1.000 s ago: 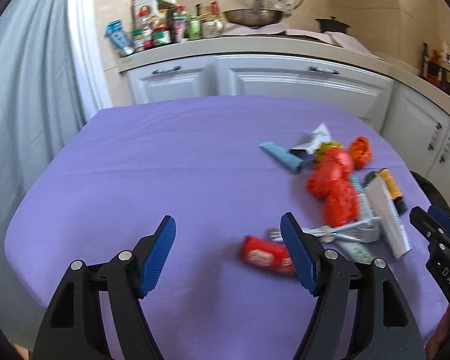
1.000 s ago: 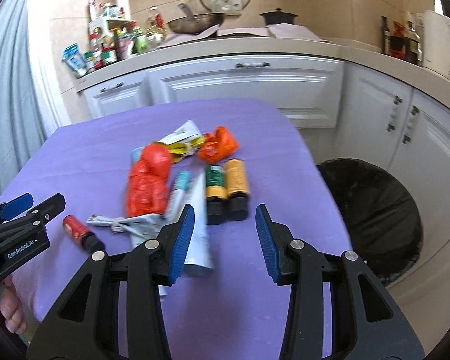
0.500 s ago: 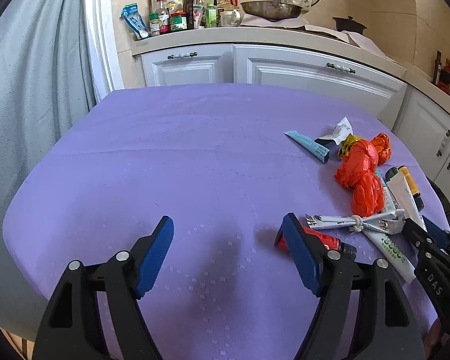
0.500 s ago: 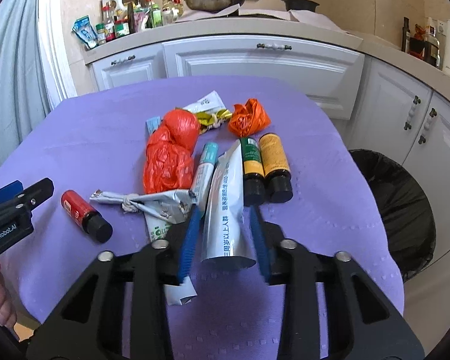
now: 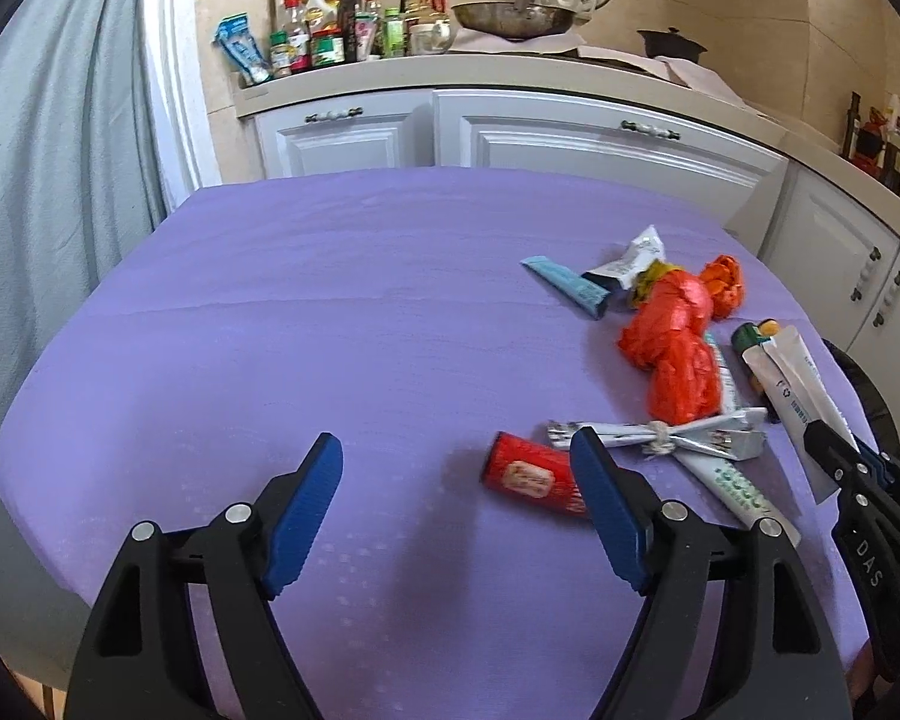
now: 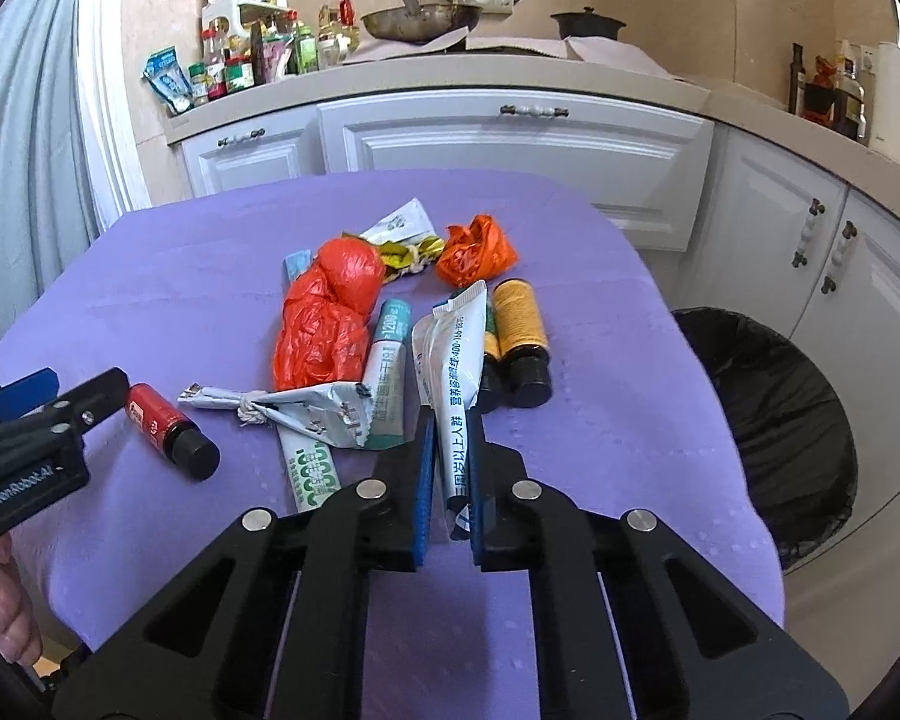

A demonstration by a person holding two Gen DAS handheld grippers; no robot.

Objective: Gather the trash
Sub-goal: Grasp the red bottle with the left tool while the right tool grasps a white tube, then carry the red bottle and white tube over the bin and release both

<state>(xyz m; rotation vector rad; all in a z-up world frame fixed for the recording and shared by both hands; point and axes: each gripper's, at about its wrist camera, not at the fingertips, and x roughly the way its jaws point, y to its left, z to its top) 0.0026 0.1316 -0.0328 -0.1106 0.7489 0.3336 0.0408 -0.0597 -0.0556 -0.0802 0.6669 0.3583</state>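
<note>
Trash lies on the right part of the purple table [image 5: 330, 330]. My right gripper [image 6: 452, 417] is shut on the near end of a silver-white pouch [image 6: 453, 360], which stands on edge between the blue pads. My left gripper [image 5: 453, 438] hovers over the table's near edge with its jaws opening. A small red bottle [image 5: 528, 477] lies just ahead of its right finger, untouched by the pads. The same bottle [image 6: 165, 423] shows in the right wrist view beside the left gripper [image 6: 84, 387]. A crumpled orange bag [image 6: 324, 318] and a knotted silver wrapper [image 6: 294, 405] lie between them.
A yellow-labelled dark bottle [image 6: 519, 336], a toothpaste tube [image 6: 384, 378] and a small orange bag [image 6: 477, 249] lie near the pouch. A black-lined bin [image 6: 768, 420] stands on the floor right of the table. White cabinets [image 6: 510, 144] run behind. A grey curtain [image 5: 48, 180] hangs on the left.
My right jaws have closed from well apart onto the silver-white pouch, which now stands on edge between them. The left jaws have spread a little wider near the red bottle.
</note>
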